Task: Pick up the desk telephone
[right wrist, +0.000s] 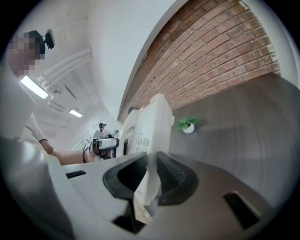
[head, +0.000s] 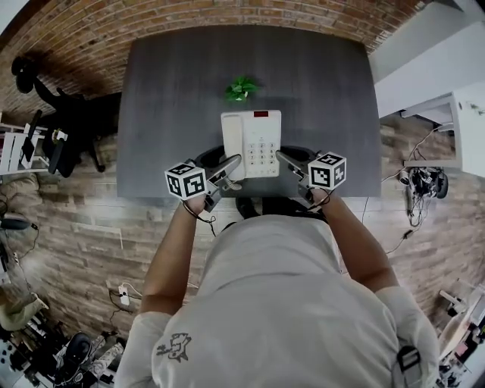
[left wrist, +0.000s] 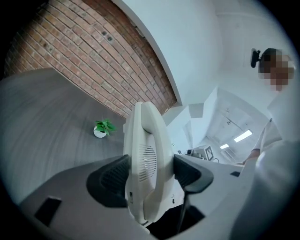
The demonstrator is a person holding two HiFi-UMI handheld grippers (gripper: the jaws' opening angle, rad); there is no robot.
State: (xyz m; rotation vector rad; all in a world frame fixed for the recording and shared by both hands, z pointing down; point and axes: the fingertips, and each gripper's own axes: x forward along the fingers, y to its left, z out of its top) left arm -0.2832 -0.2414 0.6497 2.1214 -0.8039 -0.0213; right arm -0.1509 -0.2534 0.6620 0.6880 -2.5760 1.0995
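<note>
A white desk telephone [head: 251,144] with a keypad and its handset along the left side hangs above the dark grey desk [head: 174,83], held from both sides. My left gripper [head: 231,168] is shut on the handset edge of the telephone [left wrist: 147,164], whose ribbed side fills the gap between the black pads. My right gripper [head: 284,161] is shut on the thin right edge of the telephone [right wrist: 150,136], with the keypad buttons showing just left of the pads. The phone's underside is hidden.
A small green plant in a white pot [head: 241,89] stands on the desk behind the phone. A brick wall [head: 227,11] runs along the desk's far edge. A black office chair [head: 64,125] stands left of the desk, and white furniture [head: 462,129] on the right.
</note>
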